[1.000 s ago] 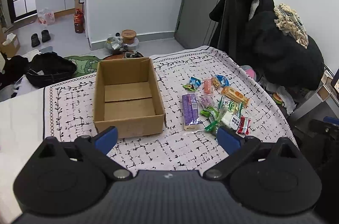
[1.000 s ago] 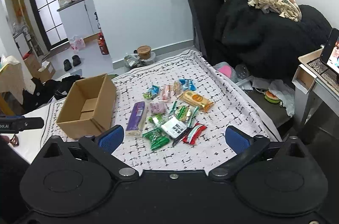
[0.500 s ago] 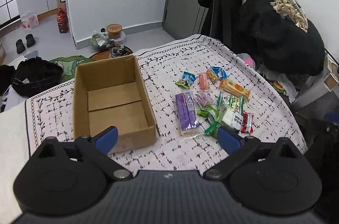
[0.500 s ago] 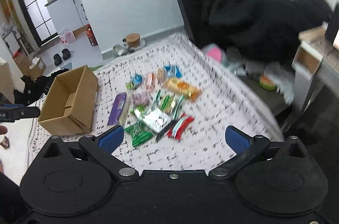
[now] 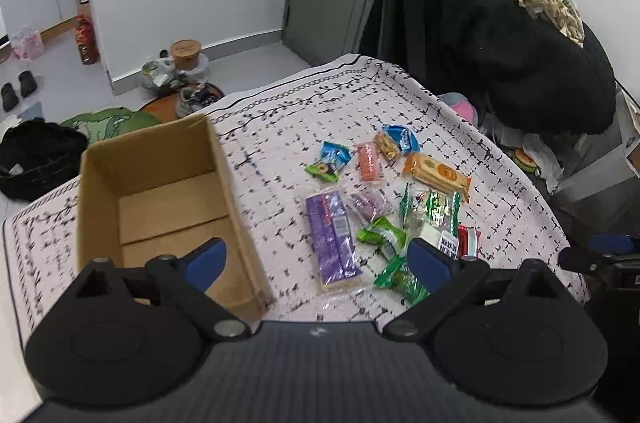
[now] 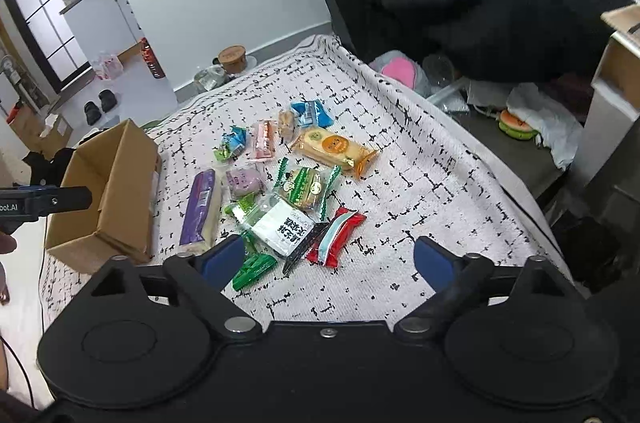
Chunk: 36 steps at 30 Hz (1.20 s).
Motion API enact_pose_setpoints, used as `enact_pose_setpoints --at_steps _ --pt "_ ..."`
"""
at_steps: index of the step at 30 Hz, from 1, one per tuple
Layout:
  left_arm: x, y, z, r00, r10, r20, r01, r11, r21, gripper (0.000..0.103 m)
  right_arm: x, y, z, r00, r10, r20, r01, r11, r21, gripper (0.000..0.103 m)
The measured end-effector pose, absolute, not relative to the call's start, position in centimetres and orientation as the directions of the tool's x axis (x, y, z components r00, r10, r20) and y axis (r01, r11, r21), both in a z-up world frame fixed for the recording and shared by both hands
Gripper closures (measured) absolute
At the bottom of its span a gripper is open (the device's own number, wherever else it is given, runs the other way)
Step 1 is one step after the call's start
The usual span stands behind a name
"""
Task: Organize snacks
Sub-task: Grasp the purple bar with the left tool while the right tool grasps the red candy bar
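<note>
Both grippers hung above the near edge of the table with their blue-padded jaws spread wide and nothing between them. From its own camera, the left gripper (image 5: pixel 318 261) sat over the gap between the open brown cardboard box (image 5: pixel 160 199) and the pile of snacks, its left finger in front of the box's near wall. The right gripper (image 6: pixel 328 261) hovered just short of the nearest packets, and the left gripper's black body (image 6: pixel 44 203) showed at the left edge of that view, beside the box (image 6: pixel 116 191).

The box stood upright on the white tablecloth with black dashes (image 6: pixel 420 191), its inside holding only its folded bottom flaps. All the snacks lay loose on the cloth to the right of the box, none inside it. A long purple wrapped bar (image 5: pixel 332 241) lay closest to the box. Beyond it sat a small pale-purple packet (image 6: pixel 244 181), a white packet with black lettering (image 6: pixel 282 227), a red wrapped stick (image 6: pixel 336 237), green-striped packets (image 6: pixel 306 187), an orange rectangular biscuit pack (image 6: pixel 334 147), a pink packet (image 6: pixel 264 139) and two small blue ones (image 6: pixel 312 113). Several green wrappers near the right gripper's left finger overlapped one another, so their count was hard to tell.
</note>
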<state>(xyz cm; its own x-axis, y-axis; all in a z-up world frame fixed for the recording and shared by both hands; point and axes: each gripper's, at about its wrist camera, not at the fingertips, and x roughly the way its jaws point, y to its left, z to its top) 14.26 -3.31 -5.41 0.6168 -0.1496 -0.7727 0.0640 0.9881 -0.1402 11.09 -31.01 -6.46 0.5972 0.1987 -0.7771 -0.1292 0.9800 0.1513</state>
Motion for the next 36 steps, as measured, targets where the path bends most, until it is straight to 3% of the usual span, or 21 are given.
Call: enact_pose_setpoints --at_steps 20,28,30,36 --pt "19.9 -5.8 -12.3 0.537 -0.189 -0.822 0.107 0.982 -0.156 0.024 15.6 -29.3 -11.2 0.533 0.159 -0.831 0.038 0.977 0.211 0.039" --pt "21.2 -7.1 -14.6 0.521 -0.144 -0.841 0.099 0.989 -0.108 0.036 16.8 -28.8 -13.7 0.498 0.154 -0.854 0.084 0.971 0.224 0.051" --pt "21.6 -7.3 -15.2 0.497 -0.158 -0.853 0.085 0.987 -0.134 0.043 17.1 -28.8 -14.3 0.488 0.148 -0.86 0.091 0.972 0.219 0.057" --pt "22.4 -8.4 -16.8 0.47 -0.131 -0.873 0.074 0.991 -0.109 0.045 18.1 -29.3 -15.9 0.458 0.137 -0.878 0.131 0.967 0.219 0.064"
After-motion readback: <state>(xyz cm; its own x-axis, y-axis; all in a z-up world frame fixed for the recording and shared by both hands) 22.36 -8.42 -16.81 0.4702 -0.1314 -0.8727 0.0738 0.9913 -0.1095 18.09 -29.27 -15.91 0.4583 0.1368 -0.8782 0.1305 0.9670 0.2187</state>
